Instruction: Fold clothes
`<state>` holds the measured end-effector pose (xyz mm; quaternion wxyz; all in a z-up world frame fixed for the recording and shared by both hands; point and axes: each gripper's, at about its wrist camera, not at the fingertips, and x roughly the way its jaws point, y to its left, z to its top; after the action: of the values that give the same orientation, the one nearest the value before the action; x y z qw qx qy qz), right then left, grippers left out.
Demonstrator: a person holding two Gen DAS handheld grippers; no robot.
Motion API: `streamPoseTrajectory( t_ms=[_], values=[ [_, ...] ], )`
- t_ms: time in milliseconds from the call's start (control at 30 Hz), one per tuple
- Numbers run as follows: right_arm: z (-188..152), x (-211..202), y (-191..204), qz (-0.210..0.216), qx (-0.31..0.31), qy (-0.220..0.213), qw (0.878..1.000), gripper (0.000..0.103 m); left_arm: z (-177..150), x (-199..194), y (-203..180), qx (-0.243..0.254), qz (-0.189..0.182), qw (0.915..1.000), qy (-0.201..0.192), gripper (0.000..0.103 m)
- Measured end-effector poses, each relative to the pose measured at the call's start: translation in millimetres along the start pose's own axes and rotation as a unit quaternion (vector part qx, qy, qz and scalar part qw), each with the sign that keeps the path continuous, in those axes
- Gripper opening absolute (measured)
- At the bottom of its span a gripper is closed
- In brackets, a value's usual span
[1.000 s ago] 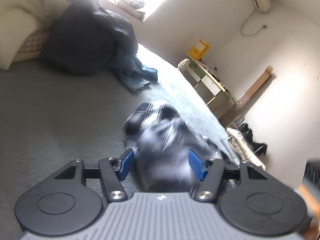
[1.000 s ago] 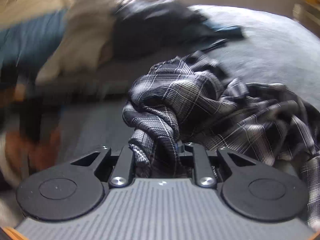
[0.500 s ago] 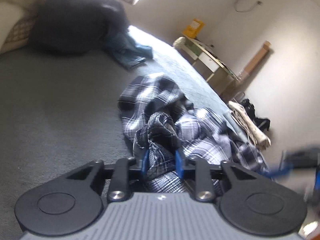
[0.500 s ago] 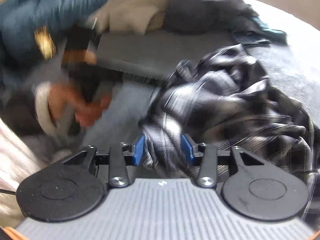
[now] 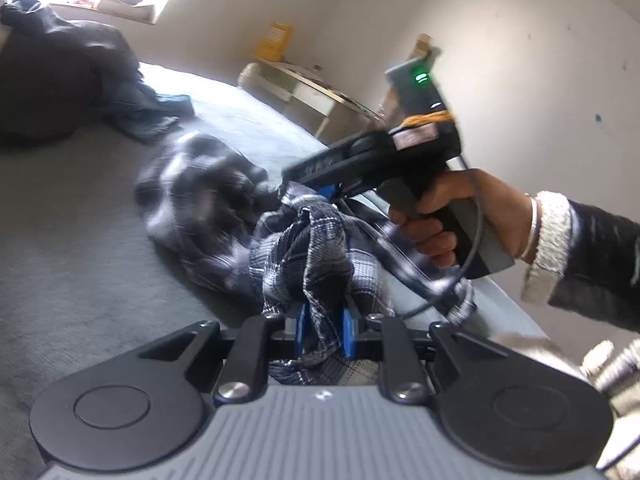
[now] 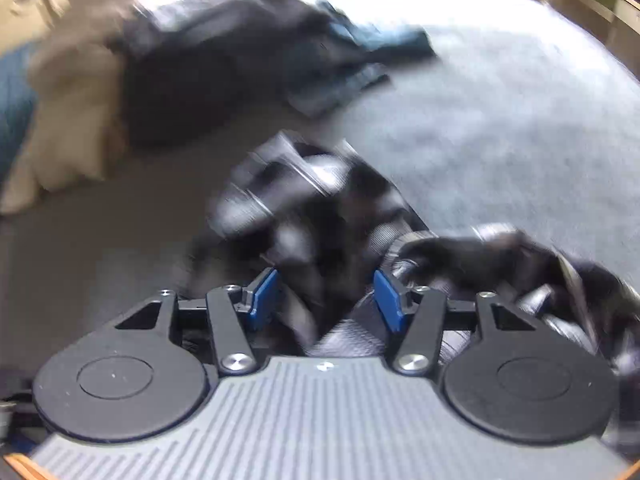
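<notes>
A crumpled black-and-white plaid shirt [image 5: 216, 200] lies bunched on the grey bedspread [image 5: 72, 272]. My left gripper [image 5: 323, 332] is shut on a raised fold of it, with cloth pinched between the blue pads. In the left wrist view a hand [image 5: 436, 220] holds my right gripper, whose tip sits just above the shirt's lifted bunch. In the right wrist view my right gripper [image 6: 326, 300] stands open with its blue pads wide apart. The blurred plaid shirt [image 6: 312, 208] lies loose between and beyond them.
A heap of dark clothes [image 5: 56, 80] and blue jeans [image 5: 152, 118] lies at the far end of the bed, beside a pale pillow [image 6: 68, 132]. A small desk [image 5: 320, 96] with a yellow box [image 5: 276, 40] stands against the wall.
My right gripper has opened from shut on the shirt and swung in close above the left one. The left gripper stays shut on the shirt and has lifted its fold.
</notes>
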<state>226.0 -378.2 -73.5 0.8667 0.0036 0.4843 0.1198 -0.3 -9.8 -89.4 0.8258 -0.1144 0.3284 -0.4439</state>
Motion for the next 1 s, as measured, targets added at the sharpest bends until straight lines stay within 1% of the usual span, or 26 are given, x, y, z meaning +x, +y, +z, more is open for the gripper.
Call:
streamPoseTrajectory(
  t_ms=[100, 233, 300, 367, 433, 467, 533, 600, 633, 667, 700, 733, 767, 800, 833, 867, 900, 967, 1000],
  values=[
    [-20.8, -3.6, -16.6, -0.02, 0.007, 0.034, 0.999, 0.048, -4.9, 1.6, -4.2, -0.001, -0.017, 0.9998, 0.007, 0.018],
    [-64.9, -20.7, -47.0, -0.059, 0.025, 0.086, 0.994, 0.045, -11.1, 9.9, -14.8, 0.009, -0.046, 0.9985, 0.027, 0.018],
    [-85.9, -31.4, -62.4, -0.069, 0.044, 0.104, 0.991, 0.045, -15.2, 14.3, -21.8, 0.016, -0.056, 0.9976, 0.038, 0.018],
    [-97.1, -46.1, -72.3, -0.064, 0.065, 0.101, 0.991, 0.045, -19.0, 17.9, -27.7, 0.023, -0.063, 0.9966, 0.048, 0.018],
    [-97.7, -63.3, -75.0, -0.058, 0.072, 0.076, 0.993, 0.046, -23.2, 19.8, -31.0, 0.031, -0.063, 0.9959, 0.058, 0.018],
    [-94.5, -72.2, -74.5, -0.046, 0.077, 0.056, 0.994, 0.047, -25.3, 20.2, -31.7, 0.033, -0.061, 0.9956, 0.063, 0.018],
    [-85.2, -87.0, -71.4, 0.007, 0.094, 0.018, 0.995, 0.048, -28.6, 19.2, -30.9, 0.028, -0.059, 0.9954, 0.07, 0.018],
    [-75.9, -101.7, -68.2, 0.061, 0.11, -0.02, 0.992, 0.051, -31.4, 17.9, -29.6, 0.022, -0.057, 0.9952, 0.077, 0.018],
    [-71.3, -109.1, -66.7, 0.087, 0.118, -0.039, 0.988, 0.056, -32.7, 17.0, -29.2, 0.02, -0.056, 0.9951, 0.079, 0.018],
    [-67.1, -113.0, -63.6, 0.111, 0.12, -0.048, 0.985, 0.061, -33.6, 15.6, -28.8, 0.018, -0.053, 0.9951, 0.081, 0.021],
    [-63.8, -109.6, -57.3, 0.129, 0.111, -0.036, 0.985, 0.063, -34.5, 14.1, -28.2, 0.016, -0.051, 0.995, 0.084, 0.026],
    [-61.6, -105.8, -50.4, 0.141, 0.1, -0.021, 0.985, 0.068, -35.4, 12.1, -27.4, 0.015, -0.049, 0.9948, 0.088, 0.028],
    [-62.7, -101.7, -42.2, 0.14, 0.082, 0.0, 0.987, 0.07, -36.7, 9.4, -25.0, 0.012, -0.046, 0.9946, 0.093, 0.036],
    [-65.9, -98.1, -33.9, 0.129, 0.061, 0.023, 0.99, 0.07, -38.2, 6.5, -21.7, 0.009, -0.042, 0.9943, 0.098, 0.044],
    [-69.6, -96.0, -28.1, 0.12, 0.046, 0.039, 0.991, 0.07, -39.7, 2.5, -16.7, 0.003, -0.037, 0.9941, 0.102, 0.047],
    [-73.9, -97.0, -27.1, 0.116, 0.043, 0.039, 0.992, 0.068, -41.2, -2.4, -10.5, -0.006, -0.032, 0.9939, 0.105, 0.053],
    [-78.3, -98.0, -26.1, 0.111, 0.039, 0.039, 0.992, 0.063, -41.8, -8.3, -2.4, -0.019, -0.027, 0.9938, 0.106, 0.056],
    [-87.1, -100.1, -24.1, 0.103, 0.032, 0.039, 0.993, 0.032, -40.3, -21.3, 16.6, -0.058, -0.018, 0.9933, 0.098, 0.057],
    [-91.4, -101.1, -23.1, 0.099, 0.029, 0.04, 0.994, 0.027, -37.6, -27.6, 26.5, -0.081, -0.015, 0.9928, 0.087, 0.059]
  ],
)
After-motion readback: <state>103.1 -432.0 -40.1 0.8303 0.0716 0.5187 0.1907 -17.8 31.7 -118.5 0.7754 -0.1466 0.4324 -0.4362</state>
